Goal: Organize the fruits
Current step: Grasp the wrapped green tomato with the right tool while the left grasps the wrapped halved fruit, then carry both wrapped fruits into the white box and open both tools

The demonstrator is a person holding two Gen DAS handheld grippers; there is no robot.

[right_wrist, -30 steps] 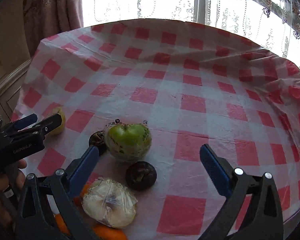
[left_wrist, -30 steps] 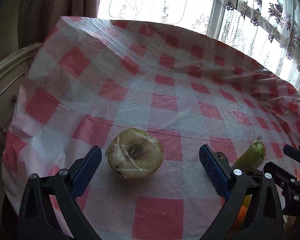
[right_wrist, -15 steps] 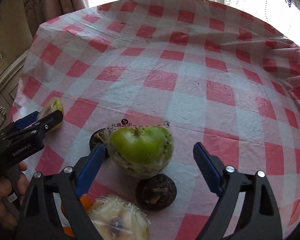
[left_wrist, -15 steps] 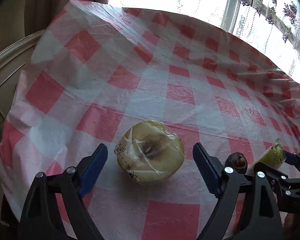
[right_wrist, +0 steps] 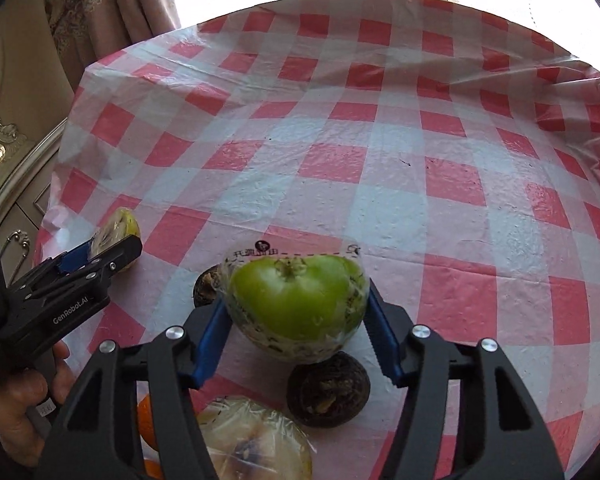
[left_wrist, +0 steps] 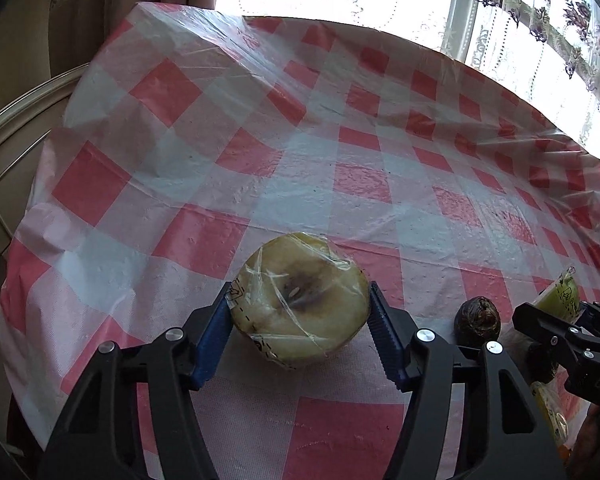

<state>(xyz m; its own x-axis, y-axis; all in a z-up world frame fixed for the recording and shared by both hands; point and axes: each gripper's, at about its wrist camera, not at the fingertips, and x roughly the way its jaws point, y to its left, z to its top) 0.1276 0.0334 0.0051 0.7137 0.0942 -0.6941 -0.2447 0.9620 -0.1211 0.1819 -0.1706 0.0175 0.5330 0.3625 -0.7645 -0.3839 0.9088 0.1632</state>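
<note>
Left wrist view. The left gripper [left_wrist: 300, 332] points down at a halved pale apple [left_wrist: 300, 300] wrapped in cling film, lying cut face up on the checked tablecloth [left_wrist: 260, 152]. Its jaws are closing, and both blue pads [left_wrist: 216, 332] already lie against the fruit's flanks, low and on opposite sides, a hold that would let the half be lifted without touching the cut face. The apple half sits at the near left of the cloth, apart from the other fruit; most of the cloth beyond it is bare, which leaves room for sorting. At the right edge stand one dark round fruit [left_wrist: 478, 320] and a sliver of a green wrapped fruit [left_wrist: 564, 296] behind the right gripper [left_wrist: 556, 320]. Count here: one apple half, one dark fruit, one green fruit partly seen

Right wrist view. The right gripper [right_wrist: 296, 324] straddles the green wrapped fruit [right_wrist: 296, 304], stem end facing the camera. Its jaws are closing too, pads [right_wrist: 210, 336] set against the wrap on either side; the fruit rests on the cloth, not yet raised. It lies in a tight cluster: one dark fruit [right_wrist: 206, 286] just behind its left side, a second dark fruit [right_wrist: 328, 388] just in front, another wrapped pale half [right_wrist: 256, 440] at the bottom edge, and orange fruit [right_wrist: 146, 424] beside that, its number hidden by the frame. A person's hand [right_wrist: 24, 408] carries the left gripper [right_wrist: 100, 256] at the far left, closed round its apple half [right_wrist: 118, 224]. Count: two grippers, two pale halves, two dark fruits, one green fruit
</note>
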